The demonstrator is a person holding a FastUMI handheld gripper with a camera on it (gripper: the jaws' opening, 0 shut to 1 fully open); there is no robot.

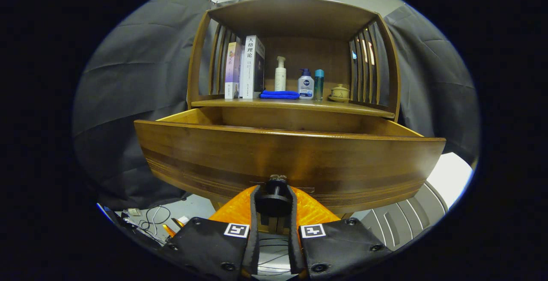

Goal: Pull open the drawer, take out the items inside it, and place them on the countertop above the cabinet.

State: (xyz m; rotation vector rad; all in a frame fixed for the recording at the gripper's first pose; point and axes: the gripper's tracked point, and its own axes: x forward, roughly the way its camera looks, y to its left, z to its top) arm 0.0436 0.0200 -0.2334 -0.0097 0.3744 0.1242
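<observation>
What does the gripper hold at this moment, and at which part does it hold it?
The gripper holds the drawer by its dark round knob at the middle of the front panel. Both fingers press on the knob, one on each side.

We see the wide wooden drawer (291, 161) pulled out toward us, below the wooden cabinet countertop (295, 105). The gripper (274, 201) sits nearest to us, its fingers pressed on either side of the dark round drawer knob (274, 195). On the countertop, far side, two upright books (246, 69) stand at the left; to their right lies a folded blue cloth (279, 95) with a white pump bottle (280, 74) behind it. Further right stand a white-and-blue pump bottle (305, 85), a slim teal bottle (319, 84), and a small lidded ceramic cup (340, 92).
</observation>
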